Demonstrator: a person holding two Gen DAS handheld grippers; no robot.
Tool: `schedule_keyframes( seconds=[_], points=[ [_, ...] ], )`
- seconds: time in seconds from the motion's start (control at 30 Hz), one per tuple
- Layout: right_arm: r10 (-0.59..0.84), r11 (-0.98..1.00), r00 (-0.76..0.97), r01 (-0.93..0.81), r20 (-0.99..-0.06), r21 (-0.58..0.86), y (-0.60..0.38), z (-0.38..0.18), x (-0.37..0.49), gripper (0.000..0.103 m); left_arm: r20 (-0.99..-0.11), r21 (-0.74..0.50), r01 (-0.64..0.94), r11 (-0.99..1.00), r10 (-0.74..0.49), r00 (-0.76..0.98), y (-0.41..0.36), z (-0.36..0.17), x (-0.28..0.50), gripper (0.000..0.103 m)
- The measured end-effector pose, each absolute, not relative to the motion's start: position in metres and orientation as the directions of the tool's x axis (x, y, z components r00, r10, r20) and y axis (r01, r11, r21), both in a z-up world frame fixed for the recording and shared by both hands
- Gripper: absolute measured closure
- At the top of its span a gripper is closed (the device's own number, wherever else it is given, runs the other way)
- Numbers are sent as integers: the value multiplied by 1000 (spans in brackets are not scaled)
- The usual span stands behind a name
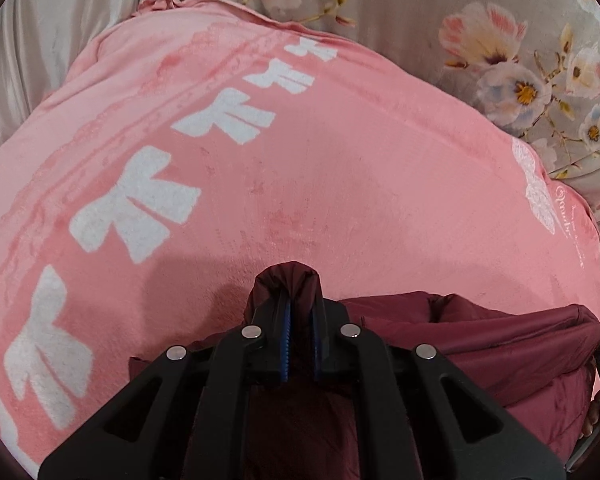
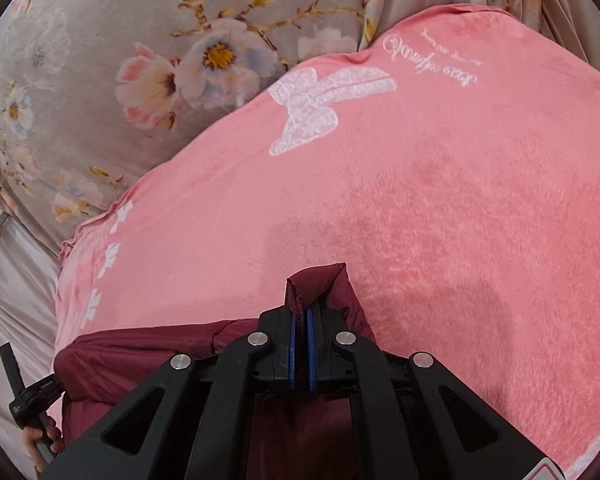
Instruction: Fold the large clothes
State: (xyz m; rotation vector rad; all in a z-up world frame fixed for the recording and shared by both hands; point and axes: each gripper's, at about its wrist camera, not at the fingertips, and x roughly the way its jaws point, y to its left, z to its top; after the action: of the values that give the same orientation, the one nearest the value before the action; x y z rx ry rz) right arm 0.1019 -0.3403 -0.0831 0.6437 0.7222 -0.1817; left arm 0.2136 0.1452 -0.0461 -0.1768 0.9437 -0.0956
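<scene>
Maroon jacket (image 1: 480,340) hangs bunched between both grippers, its fabric spread low over the pink blanket (image 1: 300,180). One fold is pinched tight in the left gripper (image 1: 298,312), poking out past the tips. The right gripper (image 2: 302,320) is clenched on another edge of it (image 2: 320,284). Beyond and to the sides of the blanket lies a floral bedsheet (image 2: 100,80).

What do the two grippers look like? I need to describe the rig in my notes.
Both the left gripper and the right gripper are matte black plastic linkages with round silver pins at the joints and blue pads inside the fingers. No cables or sleeves show.
</scene>
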Motion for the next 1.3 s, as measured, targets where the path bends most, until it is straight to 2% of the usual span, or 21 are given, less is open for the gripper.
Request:
schedule_keyframes(
  seconds=[0.37,0.5,0.57,0.63,0.67,0.73,0.8,0.9,1.03,1.17,1.3],
  points=[
    [56,806,681,400,-730,436,-333,-103,114,101,-787,-234,9,972,-195,585,148,-70,216,93],
    [134,770,701,372,-701,518,-343,-106,113,97,-751,-292,10,956,-236,616,154,-72,213,91],
    [145,748,714,374,-685,548,-351,-96,105,93,-733,-327,-1,945,-253,632,161,-66,208,85],
    [92,756,740,384,-667,530,-353,-71,87,89,-722,-320,-16,947,-233,652,167,-50,198,79],
    [63,769,753,381,-654,513,-351,-59,79,84,-703,-311,-16,950,-219,676,171,-35,189,69],
    [-34,841,768,368,-639,398,-334,-23,64,83,-659,-269,-15,963,-173,732,175,-2,168,54],
    [-57,890,784,320,-618,324,-308,0,59,83,-616,-208,8,978,-137,776,167,34,149,53],
    [53,930,803,176,-594,322,-259,20,65,83,-585,-129,86,988,-146,798,133,64,133,53],
    [151,965,759,27,-633,262,-192,13,90,86,-636,-121,260,958,-276,721,57,55,135,53],
    [157,979,683,-14,-713,203,-167,-14,112,89,-719,-67,313,947,-263,643,5,10,149,54],
    [108,988,623,21,-775,154,-175,-44,126,92,-770,-76,297,952,-245,589,-4,-27,162,54]
  ],
)
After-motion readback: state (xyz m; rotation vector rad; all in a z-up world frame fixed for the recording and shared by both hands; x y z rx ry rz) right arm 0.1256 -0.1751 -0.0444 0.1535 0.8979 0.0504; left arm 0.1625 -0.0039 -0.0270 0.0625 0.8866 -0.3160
